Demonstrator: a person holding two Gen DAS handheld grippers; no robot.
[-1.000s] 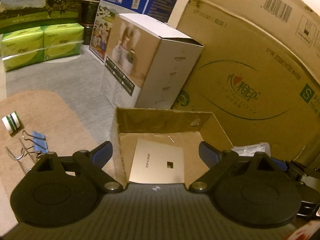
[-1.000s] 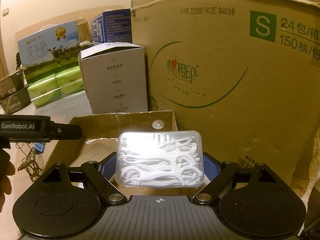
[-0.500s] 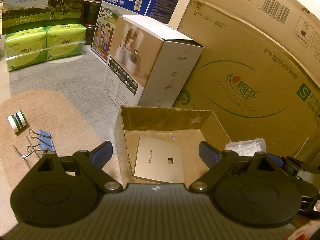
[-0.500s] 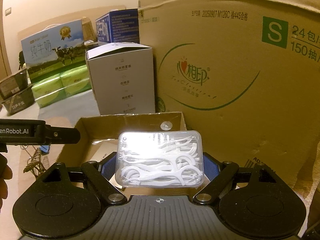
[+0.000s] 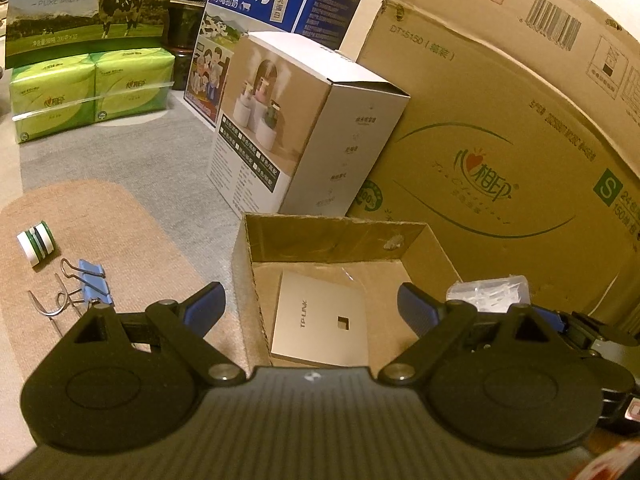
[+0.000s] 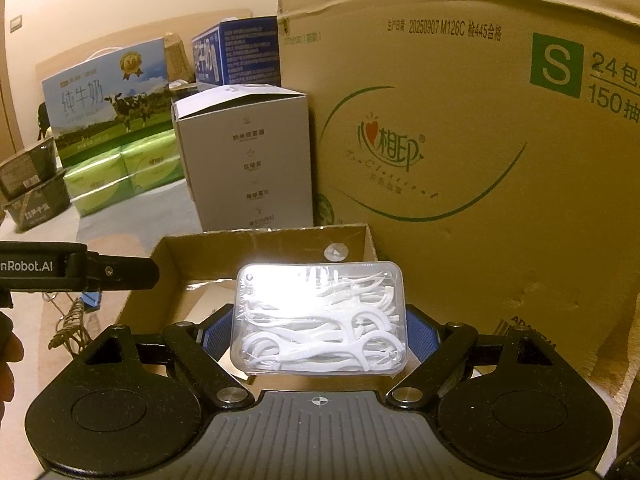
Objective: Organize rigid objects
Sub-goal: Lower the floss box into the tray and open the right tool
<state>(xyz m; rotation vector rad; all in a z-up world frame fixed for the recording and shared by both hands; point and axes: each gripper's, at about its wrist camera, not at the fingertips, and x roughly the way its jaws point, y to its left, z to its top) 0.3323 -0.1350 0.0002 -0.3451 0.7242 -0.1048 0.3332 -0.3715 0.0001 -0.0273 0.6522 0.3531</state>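
My right gripper [image 6: 319, 330] is shut on a clear plastic box of white floss picks [image 6: 320, 316] and holds it over the near edge of an open cardboard tray [image 6: 264, 240]. The floss box also shows in the left wrist view [image 5: 490, 293], at the tray's right side. My left gripper [image 5: 310, 306] is open and empty, above the near left part of the tray [image 5: 332, 236]. A flat beige TP-LINK panel [image 5: 320, 326] lies in the tray. On the tan mat at left lie blue binder clips [image 5: 94, 282] and a green-and-white tape roll [image 5: 36, 242].
A large brown carton [image 5: 500, 140] stands right behind the tray, a white humidifier box [image 5: 308, 128] at its far left. Milk cartons [image 5: 272, 8] and green tissue packs [image 5: 92, 88] stand further back. Dark boxes [image 6: 32, 188] sit at far left.
Both grippers have drawn back and risen a little from the tray. The right gripper keeps its hold on the floss box.
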